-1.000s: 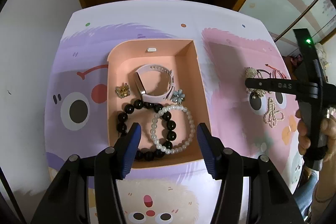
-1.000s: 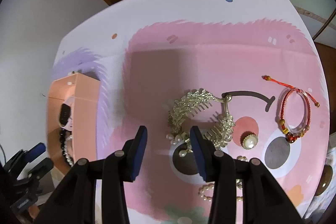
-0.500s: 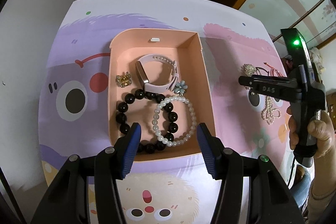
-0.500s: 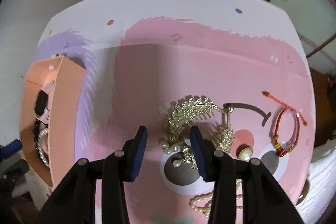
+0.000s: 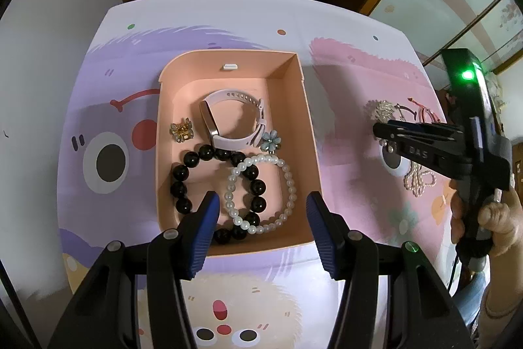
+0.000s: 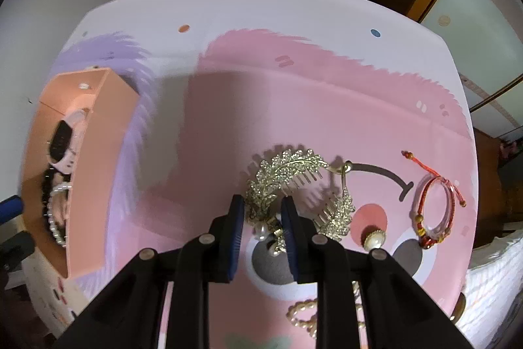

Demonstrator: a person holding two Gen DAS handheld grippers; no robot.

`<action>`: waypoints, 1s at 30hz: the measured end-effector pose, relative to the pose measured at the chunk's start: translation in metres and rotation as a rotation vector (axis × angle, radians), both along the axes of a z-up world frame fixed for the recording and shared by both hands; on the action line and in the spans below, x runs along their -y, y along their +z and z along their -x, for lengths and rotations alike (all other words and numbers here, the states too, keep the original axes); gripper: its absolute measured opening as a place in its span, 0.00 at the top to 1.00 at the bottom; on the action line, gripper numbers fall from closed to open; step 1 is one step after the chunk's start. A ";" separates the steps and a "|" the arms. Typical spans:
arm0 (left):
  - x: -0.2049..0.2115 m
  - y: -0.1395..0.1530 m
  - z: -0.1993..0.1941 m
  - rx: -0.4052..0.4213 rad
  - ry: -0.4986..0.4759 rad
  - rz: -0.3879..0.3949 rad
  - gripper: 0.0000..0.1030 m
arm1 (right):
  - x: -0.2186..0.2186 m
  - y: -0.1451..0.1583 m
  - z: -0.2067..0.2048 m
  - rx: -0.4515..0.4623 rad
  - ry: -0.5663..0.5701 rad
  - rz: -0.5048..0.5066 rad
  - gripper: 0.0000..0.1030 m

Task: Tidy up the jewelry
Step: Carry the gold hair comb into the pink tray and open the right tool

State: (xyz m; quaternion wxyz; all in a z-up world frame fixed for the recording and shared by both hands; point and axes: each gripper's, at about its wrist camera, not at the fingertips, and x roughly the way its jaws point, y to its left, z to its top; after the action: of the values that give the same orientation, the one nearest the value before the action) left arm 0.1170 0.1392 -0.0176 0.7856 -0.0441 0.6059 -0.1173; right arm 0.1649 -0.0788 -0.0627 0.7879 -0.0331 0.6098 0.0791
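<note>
The left gripper (image 5: 260, 218) hovers with jaws apart, holding nothing, over the pink box (image 5: 310, 133) of bracelets. On the mat to its right, the right gripper (image 6: 261, 215) is closing around the rhinestone leaf hair comb (image 6: 284, 172).

We observe our left gripper (image 5: 260, 218) half open above the pink box (image 5: 305, 133), over its bracelets.

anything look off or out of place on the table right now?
Nothing damaged. Several pieces lie loose outside the pink box: the leaf hair comb, red cord bracelet, pearl stud and pearl strand. The right tool is closing around the comb's pearl end.
</note>
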 end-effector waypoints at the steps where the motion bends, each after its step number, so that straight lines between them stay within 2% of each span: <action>1: 0.000 0.001 0.000 0.002 0.003 0.000 0.48 | 0.002 0.003 0.002 0.003 -0.001 -0.010 0.78; 6: -0.004 0.009 0.005 0.024 0.018 -0.003 0.48 | 0.006 0.032 0.016 0.029 0.001 -0.090 0.78; 11: -0.014 0.025 0.014 0.067 0.048 -0.013 0.47 | -0.014 0.072 0.037 0.070 0.054 -0.159 0.78; 15: -0.026 0.041 0.023 0.122 0.096 -0.040 0.31 | -0.041 0.105 0.047 0.106 0.118 -0.206 0.78; 19: -0.045 0.053 0.033 0.190 0.172 -0.091 0.23 | -0.074 0.127 0.054 0.131 0.179 -0.254 0.78; 23: -0.066 0.051 0.039 0.204 0.260 -0.126 0.21 | -0.101 0.128 0.051 0.126 0.210 -0.300 0.78; 30: -0.098 0.032 0.048 0.183 0.366 -0.171 0.21 | -0.132 0.098 0.040 0.057 0.203 -0.356 0.78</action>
State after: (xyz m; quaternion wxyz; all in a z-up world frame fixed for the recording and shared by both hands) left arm 0.0690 0.2374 0.0142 0.8464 -0.0758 0.5216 0.0756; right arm 0.1253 0.0530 0.0352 0.7863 0.0430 0.5571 0.2636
